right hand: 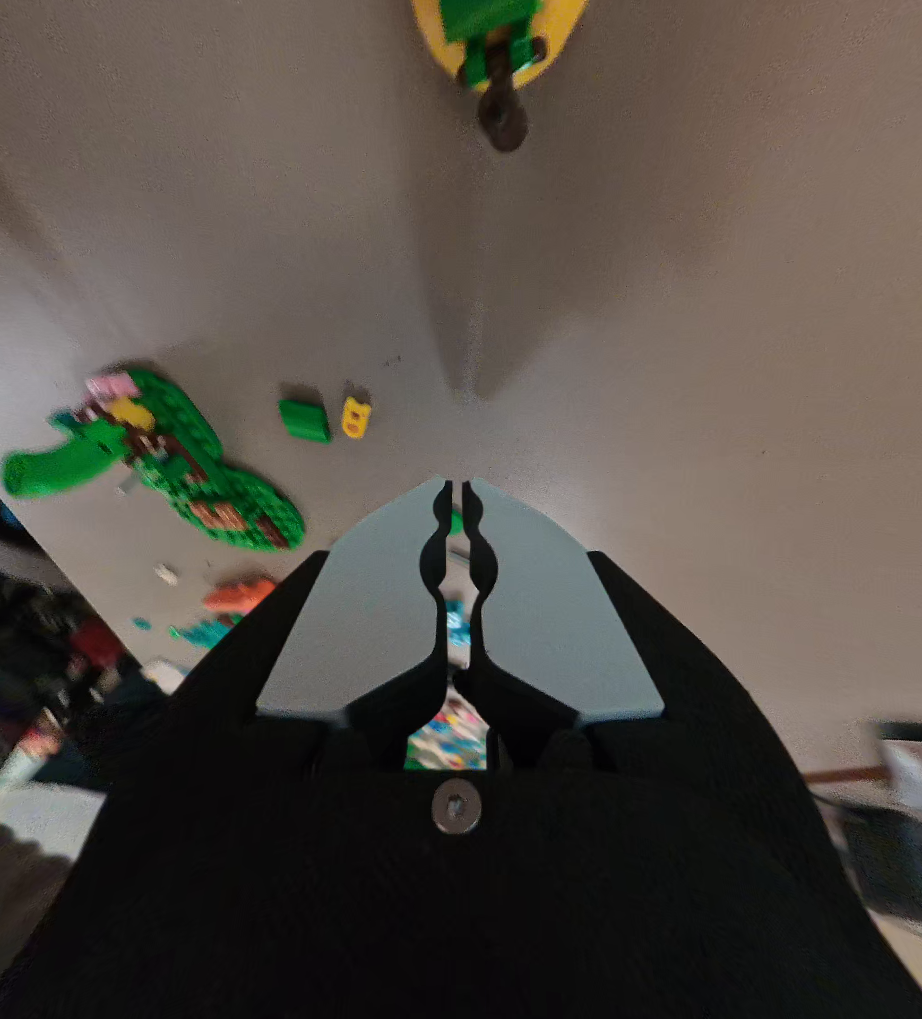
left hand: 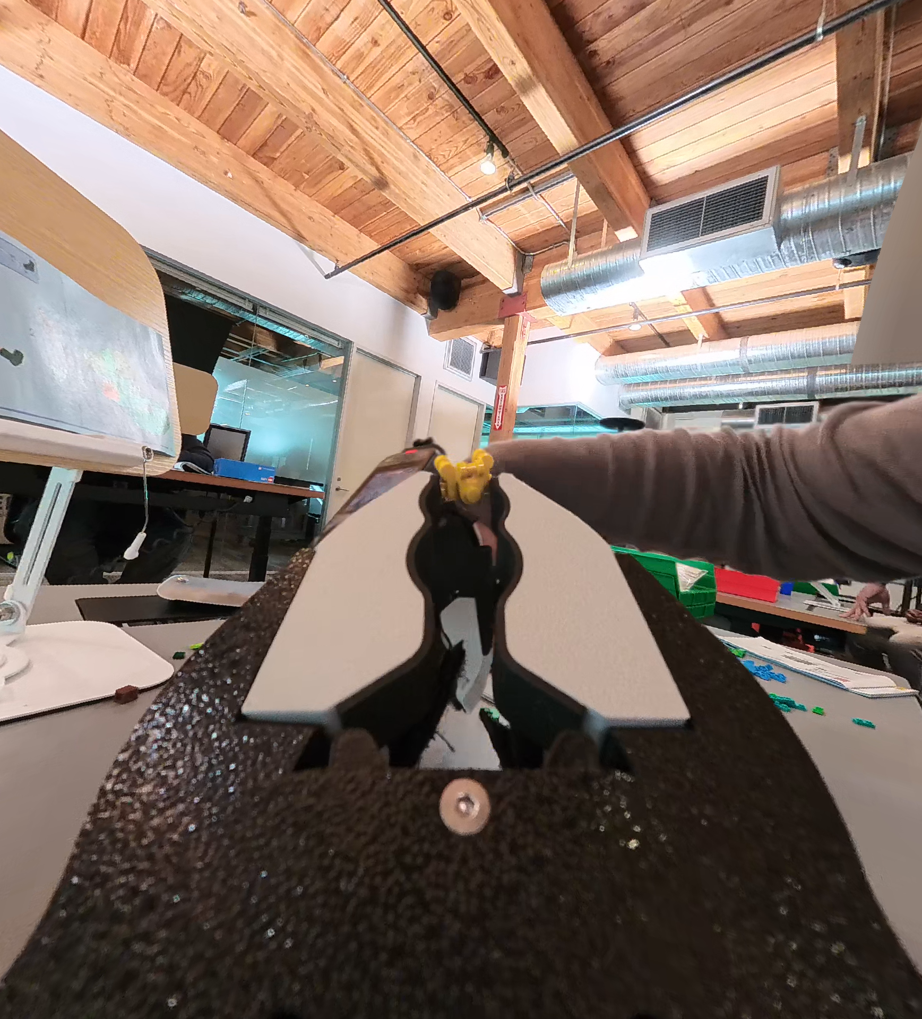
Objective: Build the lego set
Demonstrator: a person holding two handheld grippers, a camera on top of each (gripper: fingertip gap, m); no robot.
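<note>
In the left wrist view my left gripper (left hand: 467,485) is raised and tilted up toward the ceiling. It is shut on a small yellow lego piece (left hand: 467,477) at its fingertips. A person's grey sleeve (left hand: 723,496) reaches in from the right to those tips. In the blurred right wrist view my right gripper (right hand: 457,484) is over the grey table (right hand: 668,331), jaws together but for a thin slit. A speck of green (right hand: 456,521) shows in the slit; I cannot tell if it is held. A green lego build (right hand: 172,457) lies to the left. A green brick (right hand: 304,419) and a yellow piece (right hand: 355,417) lie ahead-left.
A yellow and green build with a brown stem (right hand: 502,116) sits at the far edge. Orange (right hand: 238,595) and teal pieces (right hand: 205,634) lie near left. An instruction booklet on a white stand (left hand: 50,358), a brown brick (left hand: 127,693), green bins (left hand: 673,579) and blue pieces (left hand: 762,670) are around.
</note>
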